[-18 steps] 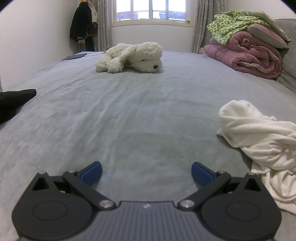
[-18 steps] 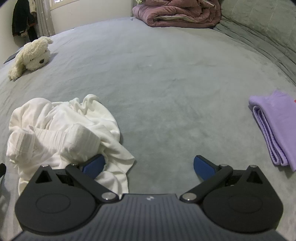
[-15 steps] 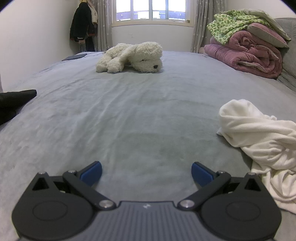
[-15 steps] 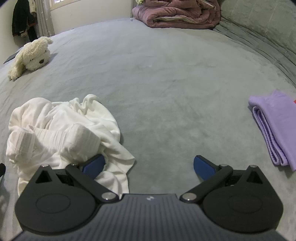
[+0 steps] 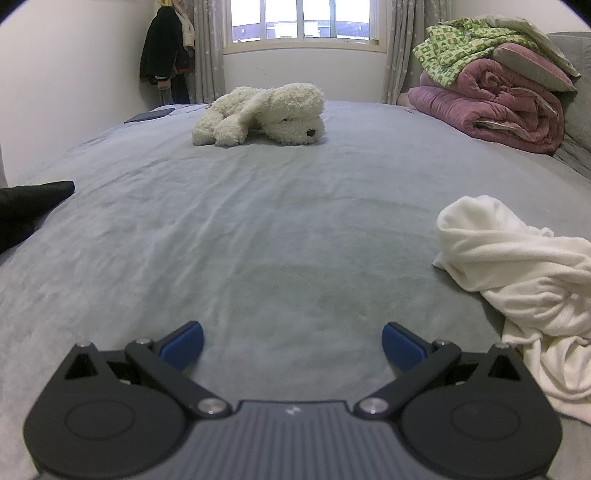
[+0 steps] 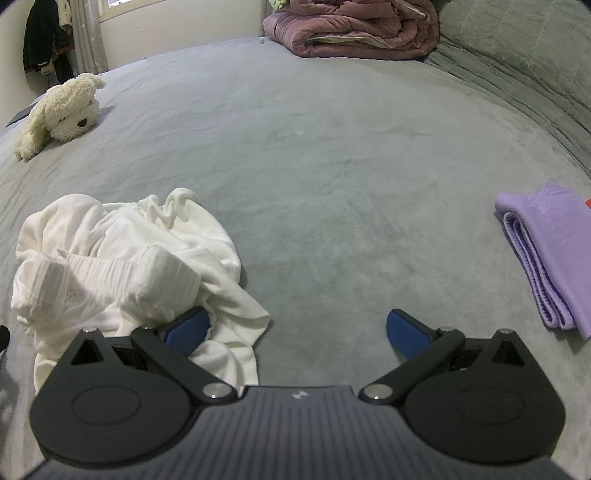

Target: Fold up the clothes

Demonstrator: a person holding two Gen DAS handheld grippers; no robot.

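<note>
The grey bed cover point(image 5: 280, 229) fills both views; its edges are cut off by the fisheye frame. The stacked quilts point(image 5: 495, 107) sit at the far right of the bed; the left wrist view shows the green patterned layer on top, while the right wrist view cuts it off. The crumpled white garment point(image 6: 122, 258) lies on the cover: the right wrist view shows the whole heap at lower left, partly hidden behind the gripper body, whereas the left wrist view shows only part of it, cut by the right edge. What kind of garment it is cannot be made out. The folded lilac garment point(image 6: 550, 254) appears only in the right wrist view, cut at the right edge. A dark cloth point(image 5: 29, 206) at the left edge and the window point(image 5: 301, 18) appear fully only in the left wrist view. The plush dog point(image 5: 266, 112) lies near the far end.

The left gripper point(image 5: 292, 345) is spread wide over bare cover. The right gripper point(image 6: 297, 332) is likewise spread wide, its left blue pad point(image 6: 186, 330) against the white garment's edge, nothing pinched.

Compared with the earlier frames, nothing has shifted.
</note>
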